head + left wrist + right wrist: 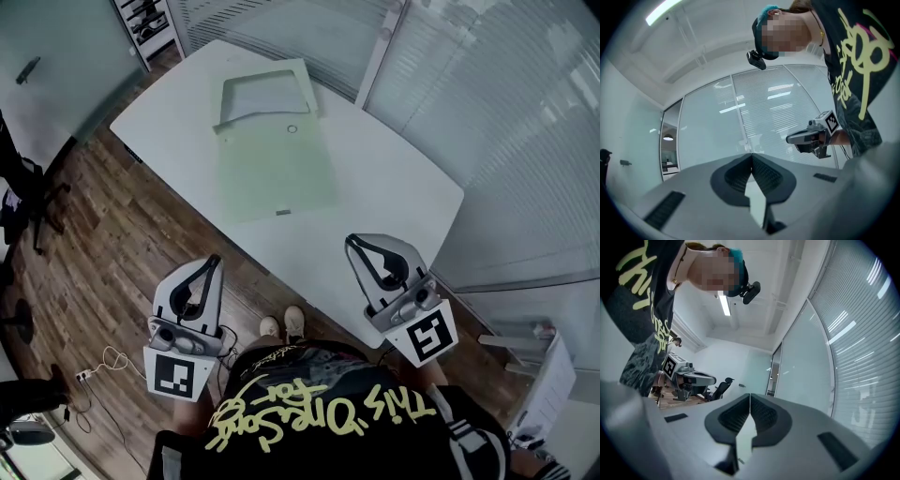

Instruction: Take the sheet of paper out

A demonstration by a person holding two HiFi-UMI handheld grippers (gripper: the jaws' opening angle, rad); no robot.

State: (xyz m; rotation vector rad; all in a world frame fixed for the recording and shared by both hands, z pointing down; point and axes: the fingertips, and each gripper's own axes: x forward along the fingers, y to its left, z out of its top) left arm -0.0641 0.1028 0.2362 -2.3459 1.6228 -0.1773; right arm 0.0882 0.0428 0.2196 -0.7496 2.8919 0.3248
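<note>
A pale green see-through folder (275, 169) lies flat on the white table (394, 187), with a small round snap (292, 128) near its far end. A whitish raised flap or sheet (265, 94) shows at that far end; I cannot tell which it is. My left gripper (215, 260) is shut and empty, held over the floor short of the table's near edge. My right gripper (351, 241) is shut and empty, its tip over the table's near edge. Both point toward the folder, well short of it. Each gripper view shows closed jaws, the left gripper (751, 155) and the right gripper (750, 395).
Wood floor surrounds the table. An office chair (23, 192) stands at the left, and a power strip with cable (94, 367) lies on the floor. Glass walls with blinds (506, 122) run behind and right of the table. A white box (548, 380) sits at the lower right.
</note>
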